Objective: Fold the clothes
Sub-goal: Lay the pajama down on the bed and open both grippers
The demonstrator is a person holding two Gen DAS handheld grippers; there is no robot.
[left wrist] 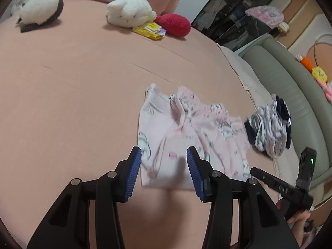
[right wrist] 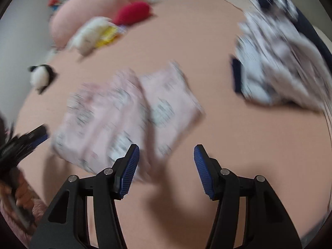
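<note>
In the left wrist view, the left hand-held gripper (left wrist: 164, 161) stands wide and holds nothing, above the pink printed garment (left wrist: 186, 137), which lies rumpled near the bed (left wrist: 72, 72) right edge beside a dark-and-white bundle (left wrist: 269, 126). It looks thin, soft and light; a hem corner seems best to pinch. In the blurred right wrist view, the right hand-held gripper (right wrist: 166, 157) is also wide, empty, over the garment's near edge.

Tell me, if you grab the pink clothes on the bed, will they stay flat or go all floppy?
Probably floppy: the pink clothes already lie in soft wrinkles and bunches. They look thin, so likely light. Lifted at one spot, the fold would probably fall open.
</note>
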